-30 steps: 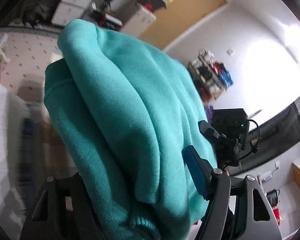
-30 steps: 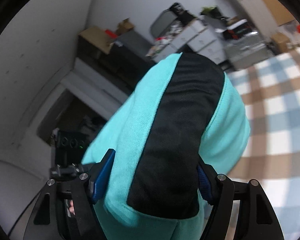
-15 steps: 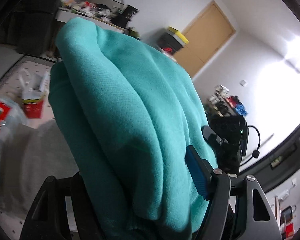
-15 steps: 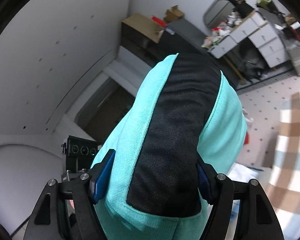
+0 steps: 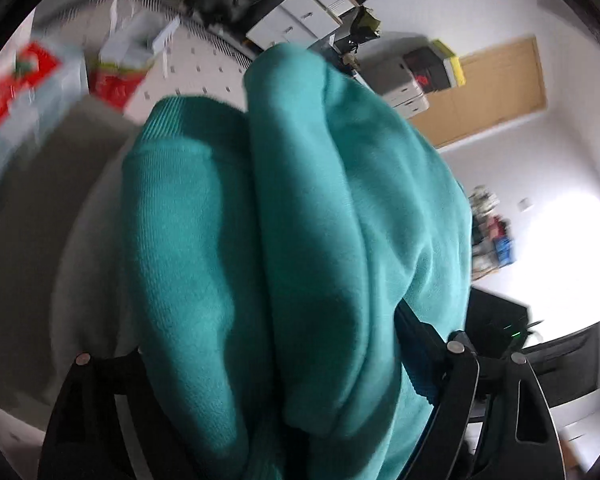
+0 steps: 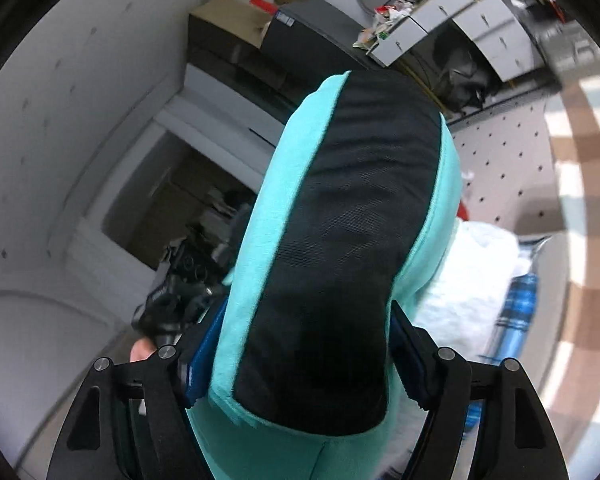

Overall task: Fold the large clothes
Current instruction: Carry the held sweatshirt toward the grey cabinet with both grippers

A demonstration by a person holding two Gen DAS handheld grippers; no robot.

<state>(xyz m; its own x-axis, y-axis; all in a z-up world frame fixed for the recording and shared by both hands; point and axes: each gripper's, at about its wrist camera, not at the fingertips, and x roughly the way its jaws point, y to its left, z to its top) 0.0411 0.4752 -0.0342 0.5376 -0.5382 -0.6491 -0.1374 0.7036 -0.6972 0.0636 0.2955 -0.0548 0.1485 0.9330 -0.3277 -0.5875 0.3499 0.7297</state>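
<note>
Your left gripper (image 5: pixel 272 364) has a thick bundle of the teal sweatshirt (image 5: pixel 308 240) between its jaws, and those jaws are opening; the fabric bulges up in two rounded folds with a ribbed cuff or hem edge at upper left, and it fills most of that view. Whether the pads still press on the fleece you cannot tell, since the cloth covers them. Behind it sit white drawer units (image 5: pixel 300 20), a wooden door (image 5: pixel 496 88), a red and white package (image 5: pixel 116 76) on a dotted white surface, all blurred. Your right gripper (image 6: pixel 300 360) stands clamped on another part of the same garment: its blue pads (image 6: pixel 204 352) squeeze a fold where a black mesh panel (image 6: pixel 352 248) runs between lighter teal edges. That fold blocks the centre of the right view. Around it: a grey cabinet (image 6: pixel 308 36) with a cardboard box (image 6: pixel 228 20) beside it, white drawers (image 6: pixel 460 12), a checked brown and white cloth (image 6: pixel 580 184) at right, a white fluffy item (image 6: pixel 480 264) just beside the sweatshirt, and the other gripper's black body with part of a hand (image 6: pixel 144 352) at left.
</note>
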